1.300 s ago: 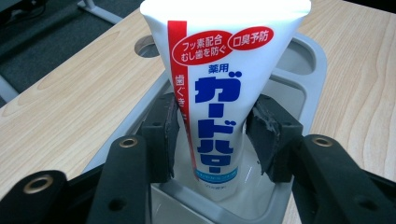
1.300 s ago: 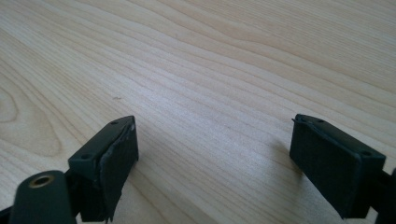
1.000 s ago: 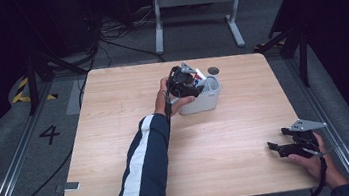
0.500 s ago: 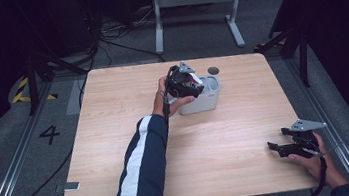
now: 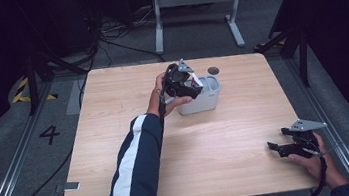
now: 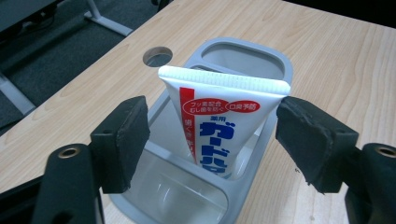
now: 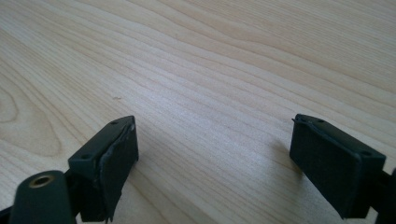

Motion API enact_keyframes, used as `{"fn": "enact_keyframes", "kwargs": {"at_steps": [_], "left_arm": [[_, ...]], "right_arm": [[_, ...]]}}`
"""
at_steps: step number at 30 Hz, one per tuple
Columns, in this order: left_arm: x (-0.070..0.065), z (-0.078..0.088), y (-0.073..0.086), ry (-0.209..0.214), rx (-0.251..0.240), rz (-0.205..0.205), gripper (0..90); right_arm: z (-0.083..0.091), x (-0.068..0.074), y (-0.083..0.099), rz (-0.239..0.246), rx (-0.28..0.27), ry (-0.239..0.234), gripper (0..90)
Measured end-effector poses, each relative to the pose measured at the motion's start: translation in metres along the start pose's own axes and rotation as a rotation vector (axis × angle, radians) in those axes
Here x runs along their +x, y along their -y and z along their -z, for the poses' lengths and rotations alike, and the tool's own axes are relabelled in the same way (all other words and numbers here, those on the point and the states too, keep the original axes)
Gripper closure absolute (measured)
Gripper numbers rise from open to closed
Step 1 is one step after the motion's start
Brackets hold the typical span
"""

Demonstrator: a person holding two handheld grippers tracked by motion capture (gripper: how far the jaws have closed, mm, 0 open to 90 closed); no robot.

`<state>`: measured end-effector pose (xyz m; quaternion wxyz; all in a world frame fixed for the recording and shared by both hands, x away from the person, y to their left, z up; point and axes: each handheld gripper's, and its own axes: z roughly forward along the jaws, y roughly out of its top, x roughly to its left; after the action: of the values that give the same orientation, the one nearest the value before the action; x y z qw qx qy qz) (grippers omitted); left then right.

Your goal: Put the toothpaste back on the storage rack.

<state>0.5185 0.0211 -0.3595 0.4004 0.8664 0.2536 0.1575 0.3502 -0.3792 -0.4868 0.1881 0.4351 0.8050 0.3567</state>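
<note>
Left gripper (image 6: 212, 135) hovers over the grey holder (image 5: 206, 95) at the tabletop's (image 5: 209, 149) far middle, fingers (image 6: 122, 140) spread wide and gripping nothing. Tube (image 6: 224, 126) stands in the holder's middle slot, crimped flat end up, cap end down inside; long axis near upright, leaning slightly. In the left gripper view the tube sits between the two fingers: the right one looks just beside or touching the crimp's corner, cannot tell which; the left one is clearly apart from it. The crimp's broad face looks toward the camera, so the fingers line up on its two narrow edges, not its flat faces.

Holder has another empty slot behind the tube and one in front. A round hole (image 5: 213, 70) in the tabletop lies just past the holder.

Right gripper (image 5: 289, 147) rests low at the near right edge, well apart from the holder, fingers (image 7: 109, 161) open over bare wood, nothing between them.

Left hand is far nearer the tube. Judgement: any grasp or release of the tube belongs to the left; closing now would pinch it edge-on.
</note>
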Motion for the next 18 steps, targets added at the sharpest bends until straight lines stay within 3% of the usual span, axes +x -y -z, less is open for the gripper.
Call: {"fn": "enact_keyframes", "kwargs": {"at_steps": [2, 11, 18], "left_arm": [[0.000, 0.005, 0.000, -0.027, 0.010, -0.009, 24.8], [-0.002, 0.025, 0.003, -0.059, 0.027, -0.060, 22.4], [0.000, 0.040, 0.018, -0.079, 0.057, -0.098, 22.5]], "right_arm": [[0.000, 0.000, 0.000, 0.000, 0.000, 0.000, 15.5], [0.000, 0.000, 0.000, 0.000, 0.000, 0.000, 15.5], [0.000, 0.000, 0.000, 0.000, 0.000, 0.000, 15.5]]}}
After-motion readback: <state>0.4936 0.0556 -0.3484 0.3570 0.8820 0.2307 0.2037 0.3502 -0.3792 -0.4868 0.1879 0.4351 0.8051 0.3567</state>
